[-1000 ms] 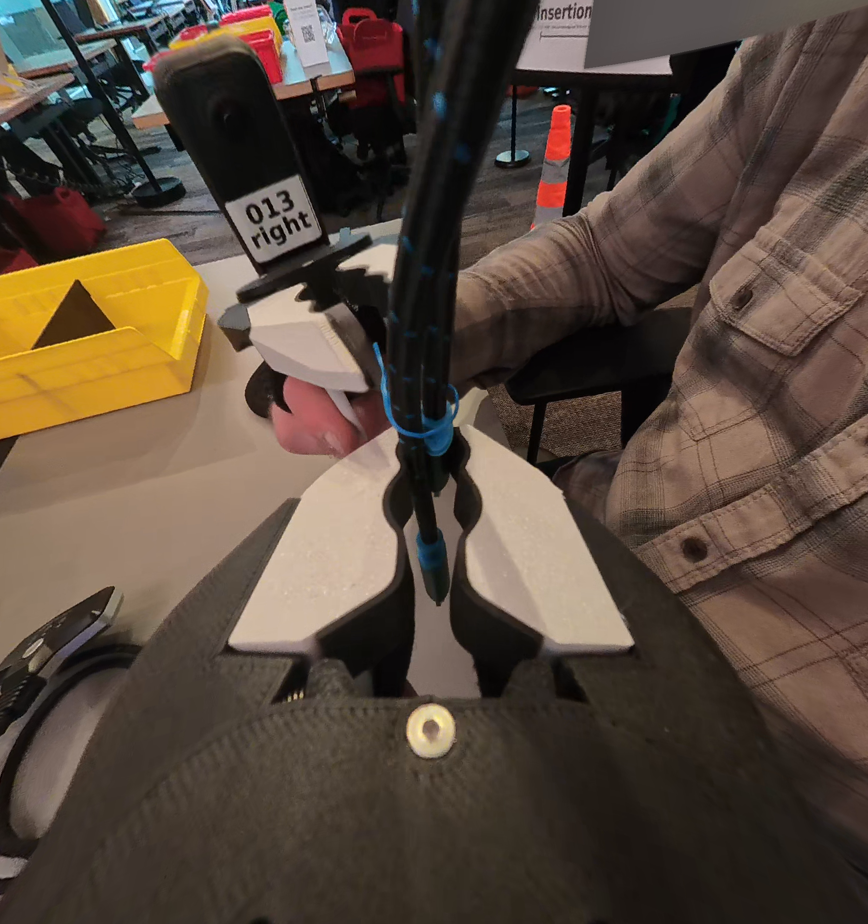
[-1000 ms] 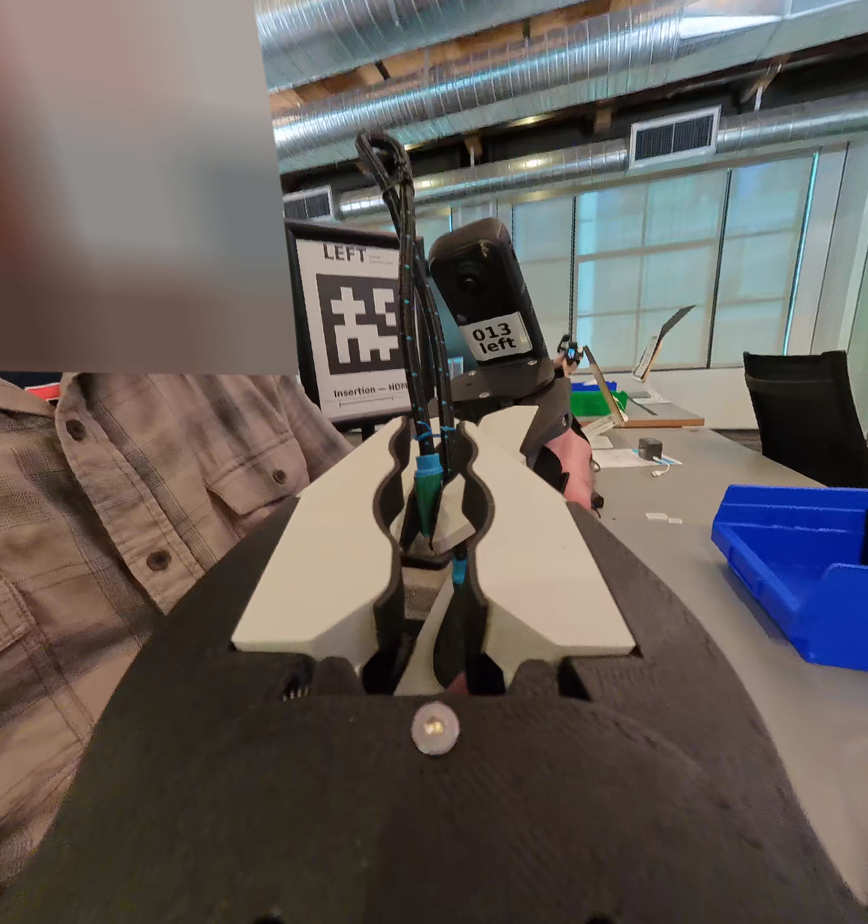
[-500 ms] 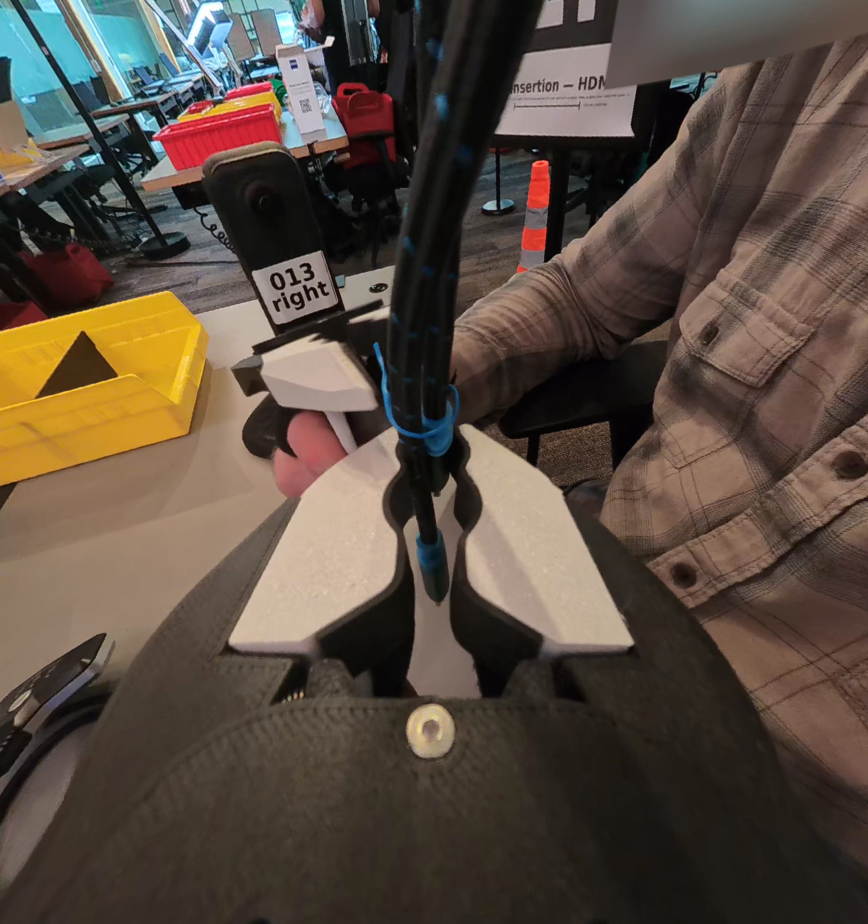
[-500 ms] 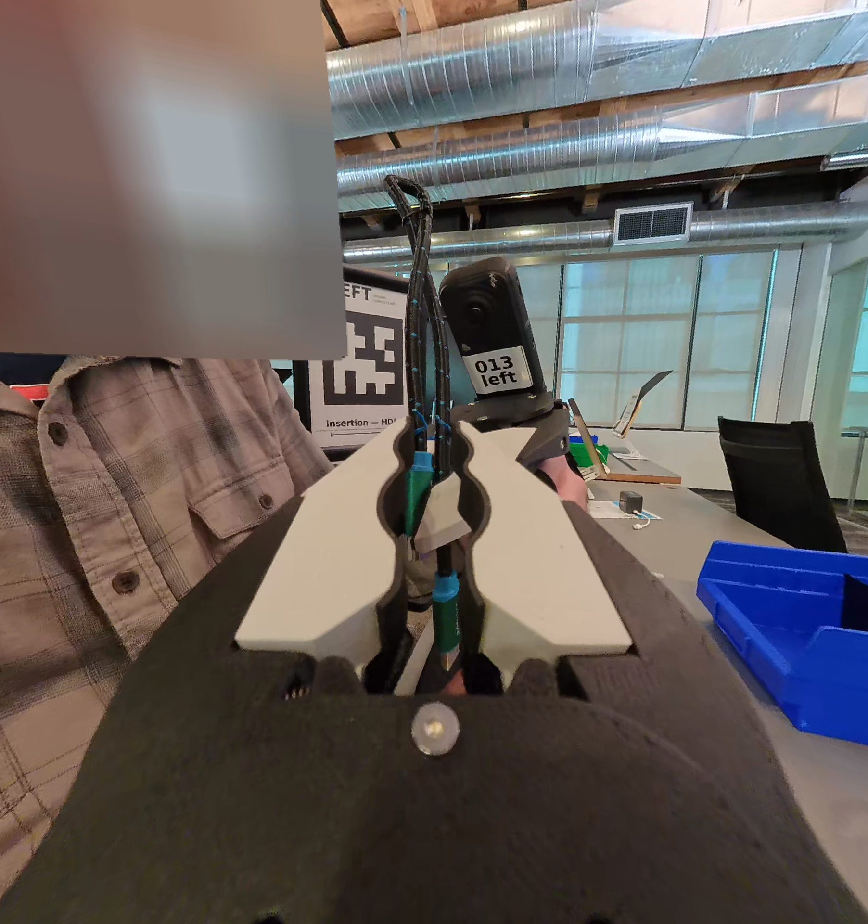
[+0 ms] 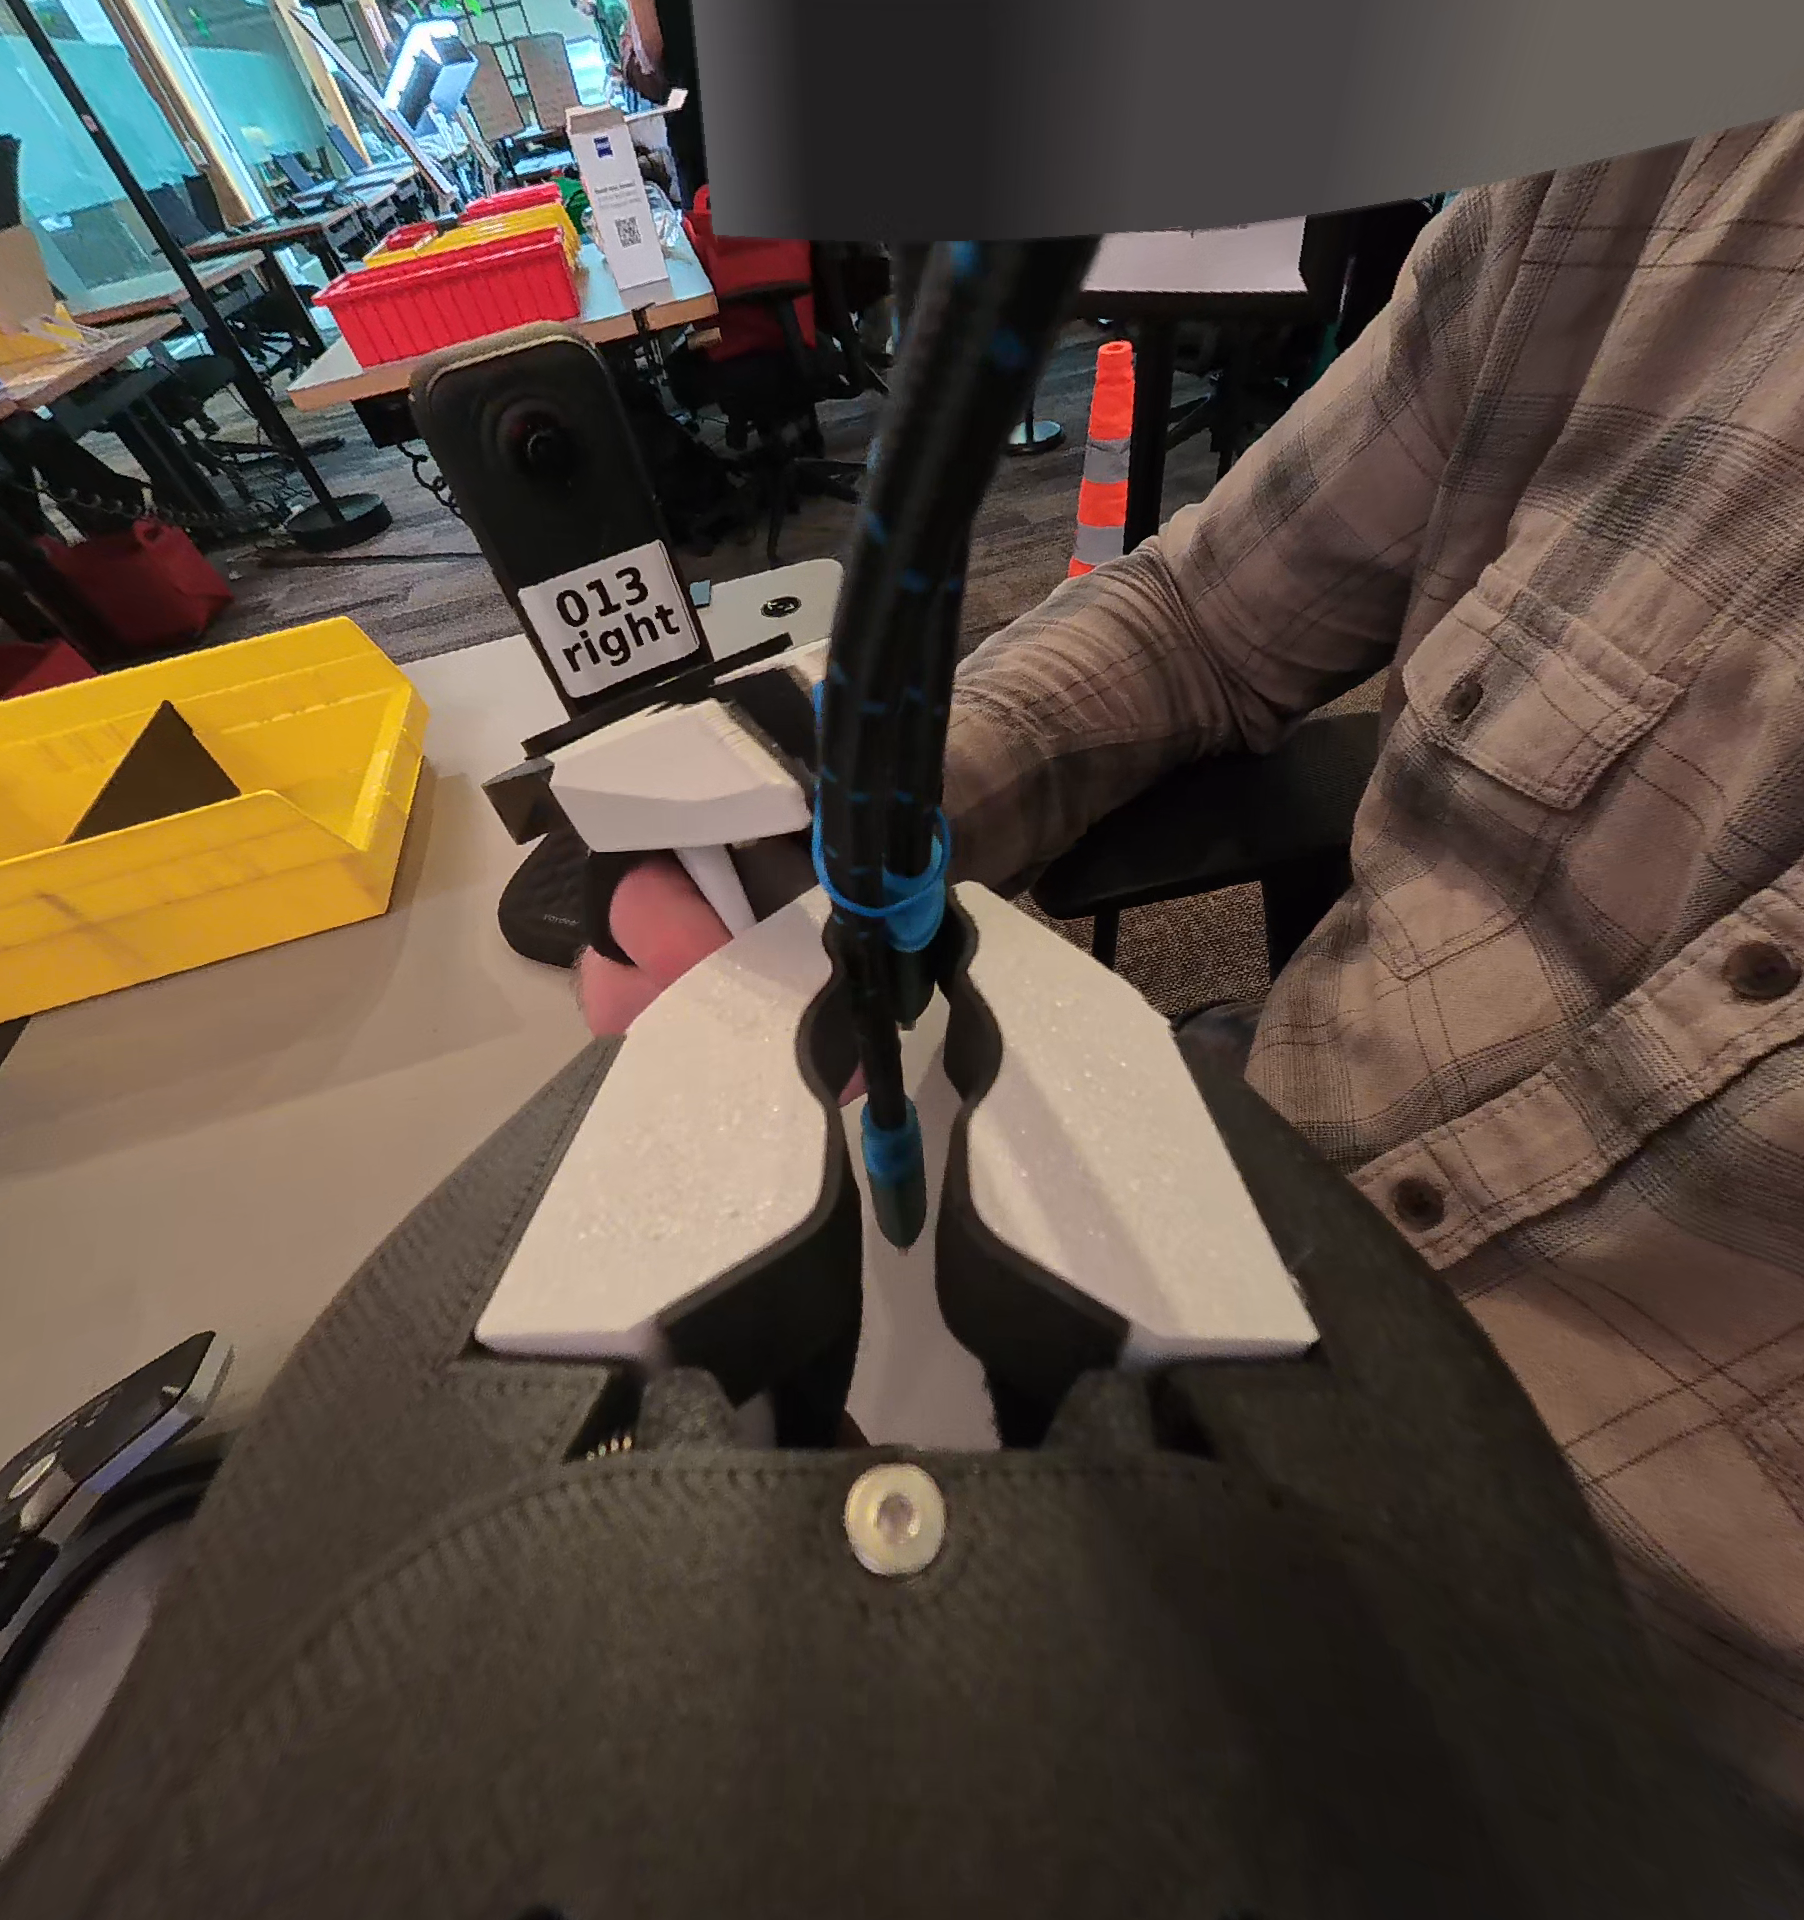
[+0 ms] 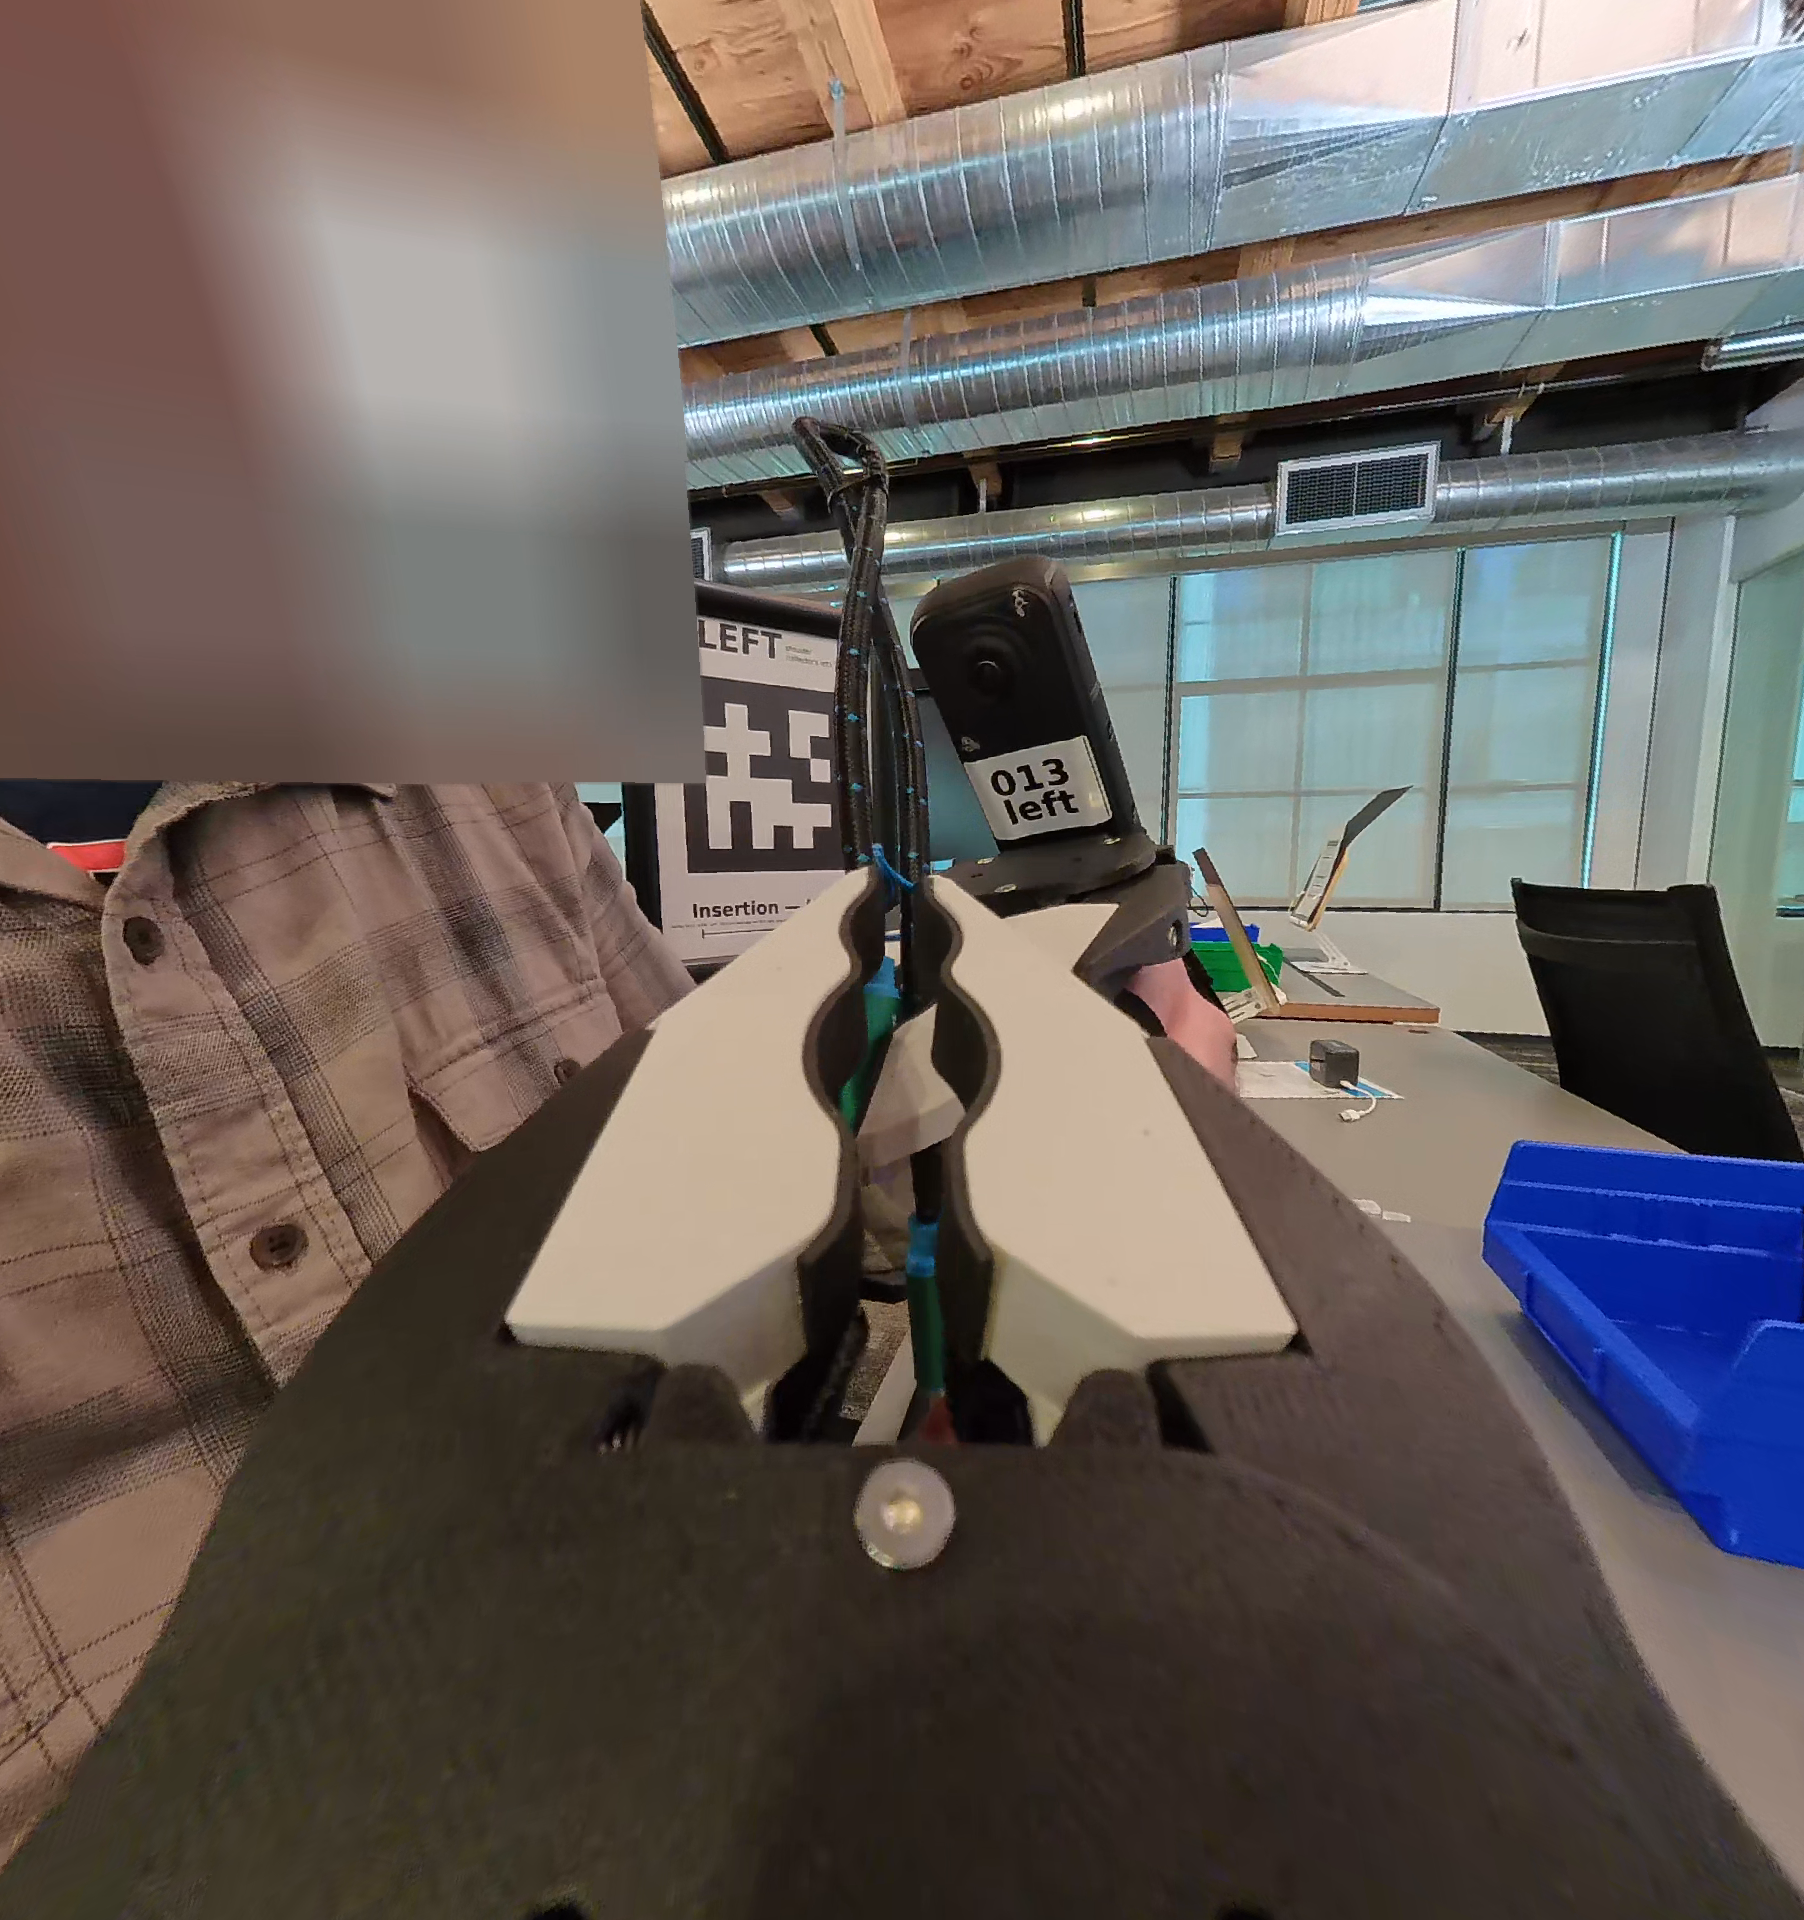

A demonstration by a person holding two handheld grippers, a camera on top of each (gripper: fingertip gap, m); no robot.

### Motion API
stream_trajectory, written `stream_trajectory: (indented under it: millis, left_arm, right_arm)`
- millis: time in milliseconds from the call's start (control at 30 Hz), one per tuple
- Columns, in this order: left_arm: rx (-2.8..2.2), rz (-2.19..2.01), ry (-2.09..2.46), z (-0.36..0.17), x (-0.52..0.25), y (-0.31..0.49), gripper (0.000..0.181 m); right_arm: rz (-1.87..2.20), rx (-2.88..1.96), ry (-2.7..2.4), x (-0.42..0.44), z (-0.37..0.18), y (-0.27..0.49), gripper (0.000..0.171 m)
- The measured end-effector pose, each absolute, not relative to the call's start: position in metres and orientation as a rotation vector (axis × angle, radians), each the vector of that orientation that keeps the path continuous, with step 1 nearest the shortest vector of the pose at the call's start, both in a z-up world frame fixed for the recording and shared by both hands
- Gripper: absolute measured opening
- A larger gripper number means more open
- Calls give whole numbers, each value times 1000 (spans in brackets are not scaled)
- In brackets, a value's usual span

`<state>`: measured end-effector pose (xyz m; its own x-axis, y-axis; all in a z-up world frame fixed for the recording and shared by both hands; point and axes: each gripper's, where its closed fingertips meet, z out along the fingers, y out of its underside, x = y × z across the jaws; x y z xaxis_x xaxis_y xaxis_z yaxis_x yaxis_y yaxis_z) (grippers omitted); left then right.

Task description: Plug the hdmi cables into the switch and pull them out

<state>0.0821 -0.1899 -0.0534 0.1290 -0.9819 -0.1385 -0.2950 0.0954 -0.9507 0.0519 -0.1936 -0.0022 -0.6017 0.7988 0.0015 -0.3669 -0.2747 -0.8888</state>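
Gripping a folded bundle of black braided cable with blue flecks (image 5: 903, 665), left tool (image 5: 896, 1049) narrowed onto the strands between its white fingers (image 5: 711, 1164), with a slim gap showing beside them; blue-collared plug end (image 5: 893, 1174) hanging in the gap, pointing back toward the camera; thin blue tie (image 5: 882, 883) binding the strands just past the fingertips. Facing it, right tool (image 6: 903, 997) likewise closed around the same cable bundle (image 6: 865, 717), its looped bend standing upright above the tips; green and blue plug (image 6: 924, 1309) lying between its white fingers (image 6: 1106, 1174). Held raised above the pale grey tabletop (image 5: 181, 1132), both tools near each other in front of a person's plaid shirt (image 5: 1604, 935); yellow plastic bin (image 5: 171, 800) on the tabletop to one side, blue plastic bin (image 6: 1687, 1340) to the other.
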Motion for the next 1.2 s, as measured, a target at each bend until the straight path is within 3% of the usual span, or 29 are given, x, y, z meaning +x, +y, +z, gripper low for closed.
stream_trajectory:
  millis: [500, 600, 700, 900, 1200]
  left_arm:
    - [-1423, -893, 1322, -54, 82, -186, 12]
    - [-1416, -865, 1337, -55, 81, -186, 12]
    - [-1414, -842, 1340, -54, 81, -186, 12]
    - [-1416, -831, 1351, -55, 80, -187, 12]
    - [-1419, -823, 1371, -58, 83, -188, 12]
  right_arm:
    - [1880, -649, -1174, 50, 0, -187, 0]
    - [1862, -635, -1191, 52, -1, -189, 13]
    - [1846, -621, -1177, 54, 0, -186, 5]
    - [1873, -655, -1161, 52, -1, -186, 21]
    - [1984, -637, -1133, 52, 2, -189, 4]
